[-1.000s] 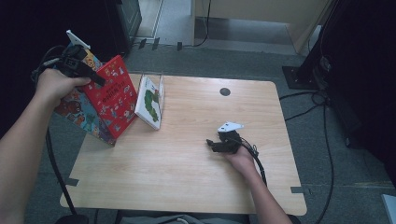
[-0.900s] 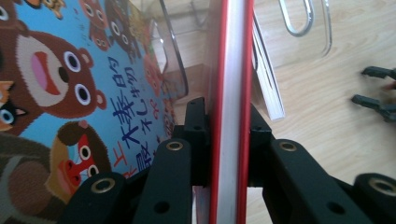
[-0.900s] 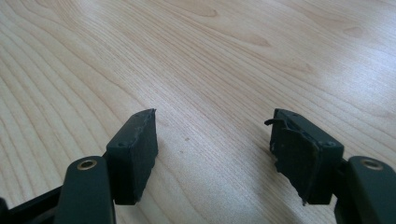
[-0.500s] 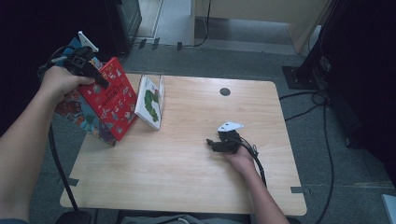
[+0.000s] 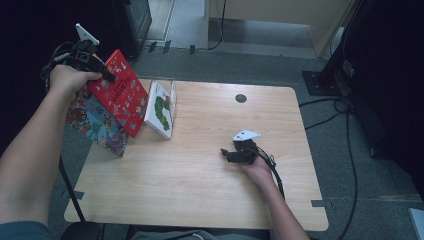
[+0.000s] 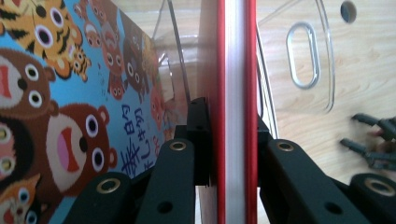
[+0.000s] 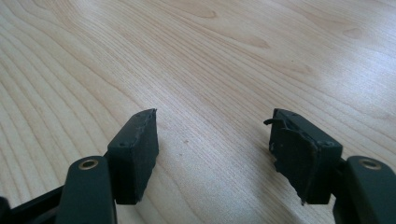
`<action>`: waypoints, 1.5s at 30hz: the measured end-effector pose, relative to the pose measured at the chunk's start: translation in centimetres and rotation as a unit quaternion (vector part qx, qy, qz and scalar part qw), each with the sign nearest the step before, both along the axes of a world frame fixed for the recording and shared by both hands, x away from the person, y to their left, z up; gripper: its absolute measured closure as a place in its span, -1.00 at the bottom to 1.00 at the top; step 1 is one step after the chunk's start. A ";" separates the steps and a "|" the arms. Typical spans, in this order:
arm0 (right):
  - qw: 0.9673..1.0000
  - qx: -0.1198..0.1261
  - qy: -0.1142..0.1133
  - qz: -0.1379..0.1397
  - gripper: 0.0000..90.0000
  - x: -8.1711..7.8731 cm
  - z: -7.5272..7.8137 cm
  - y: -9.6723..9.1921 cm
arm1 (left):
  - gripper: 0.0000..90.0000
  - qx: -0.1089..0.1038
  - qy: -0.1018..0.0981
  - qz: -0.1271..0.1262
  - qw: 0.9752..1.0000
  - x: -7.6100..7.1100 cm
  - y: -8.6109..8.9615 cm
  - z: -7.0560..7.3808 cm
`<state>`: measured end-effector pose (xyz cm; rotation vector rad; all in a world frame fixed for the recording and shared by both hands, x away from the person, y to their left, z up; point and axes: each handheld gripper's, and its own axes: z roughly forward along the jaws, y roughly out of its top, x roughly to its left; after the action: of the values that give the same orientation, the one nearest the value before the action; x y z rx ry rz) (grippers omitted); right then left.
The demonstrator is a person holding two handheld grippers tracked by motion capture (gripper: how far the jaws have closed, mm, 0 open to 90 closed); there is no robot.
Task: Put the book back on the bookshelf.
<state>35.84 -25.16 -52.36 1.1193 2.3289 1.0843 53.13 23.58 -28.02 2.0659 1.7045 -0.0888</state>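
At the table's left edge my left gripper (image 5: pixel 106 76) is shut on the top edge of a red picture book (image 5: pixel 120 95), which it holds upright and tilted. In the left gripper view the red book (image 6: pixel 236 84) stands edge-on with the left gripper (image 6: pixel 229 135) pressing on both covers. Behind it leans a blue book with cartoon animals (image 5: pixel 97 125) (image 6: pixel 70 93). A white book with a green caterpillar (image 5: pixel 161 111) stands in a clear stand (image 5: pixel 173 94) (image 6: pixel 313 56). My right gripper (image 5: pixel 231 153) (image 7: pixel 212 140) rests open on the wood, nothing between its jaws.
The wooden table (image 5: pixel 200 195) has a dark round hole (image 5: pixel 241 98) near its far edge. Cables trail over the grey floor (image 5: pixel 350 150) at the right, and dark equipment stands around the table. The right gripper (image 6: pixel 373 144) lies far off in the left gripper view.
My left hand has carried the red book slightly right and away, toward the clear stand. The right hand has stayed put.
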 end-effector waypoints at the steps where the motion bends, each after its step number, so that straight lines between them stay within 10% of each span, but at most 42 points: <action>1: 1.000 0.000 0.000 0.000 -0.27 0.0 0.0 0.0 | 0.77 0.000 0.000 0.002 1.000 0.1 0.0 -0.1; 25: 1.000 0.001 -0.001 -0.001 -0.24 -0.2 0.0 0.0 | 0.71 -0.006 -0.022 0.011 1.000 1.4 -1.5 -1.7; 45: 1.000 0.002 0.001 -0.003 -0.24 -0.3 0.0 0.0 | 0.12 -0.006 -0.028 0.032 0.999 0.9 0.1 -0.6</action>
<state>35.55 -25.20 -52.36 1.1284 2.3251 1.0860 53.99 23.72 -28.59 1.9842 1.7311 -0.0195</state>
